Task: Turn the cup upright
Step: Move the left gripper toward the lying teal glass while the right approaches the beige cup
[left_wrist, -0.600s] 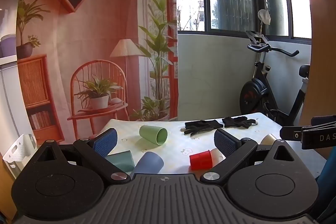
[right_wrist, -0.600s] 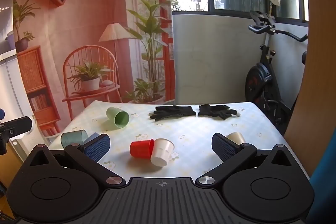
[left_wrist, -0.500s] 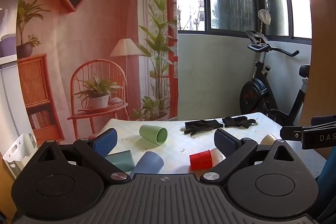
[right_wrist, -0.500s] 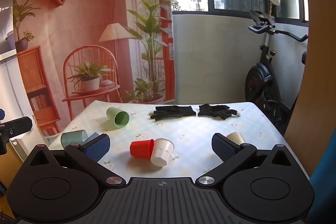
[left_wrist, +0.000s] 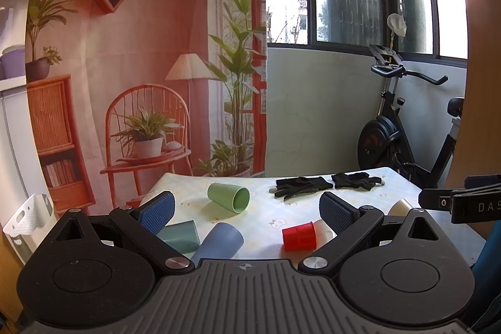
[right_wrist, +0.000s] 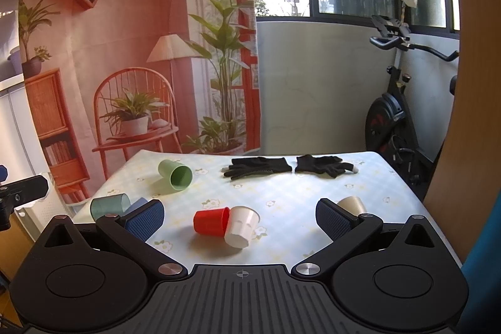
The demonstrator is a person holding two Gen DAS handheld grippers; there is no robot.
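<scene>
Right wrist view: right gripper [right_wrist: 239, 216] hanging above the near edge of the table [right_wrist: 297, 187], blue pads spread wide apart, nothing between them. Straight ahead between the fingers, a red cup [right_wrist: 210, 222] lying on its side, touching a white cup [right_wrist: 241, 226] that's also tipped over, base toward the camera. Off to the right, just behind the right pad, a beige cup [right_wrist: 352, 204] on its side too. Further back and left, a light green cup [right_wrist: 175, 174] tipped over with its mouth facing the camera. Down at the left table edge, a teal cup [right_wrist: 109, 205] on its side with a blue cup [right_wrist: 137, 204] right beside it, mostly hidden behind the left pad. Pair of black gloves [right_wrist: 283, 166] laid out flat near the far edge. Exercise bike [right_wrist: 394, 115] parked by the window on the right.

Left wrist view, same story: left gripper [left_wrist: 245, 210] held over the near left side of the table [left_wrist: 388, 183], fingers wide apart and holding nothing. Teal cup [left_wrist: 183, 235] and blue cup [left_wrist: 220, 241] close up here, touching, both lying down. Red cup [left_wrist: 299, 235] to the right of those, white one only peeking out behind the right pad. Light green cup [left_wrist: 230, 197] further back, gloves [left_wrist: 325, 184] beyond that. Part of the other gripper poking in at the right edge.

So, not a single cup standing upright, and neither gripper touching any of them.
</scene>
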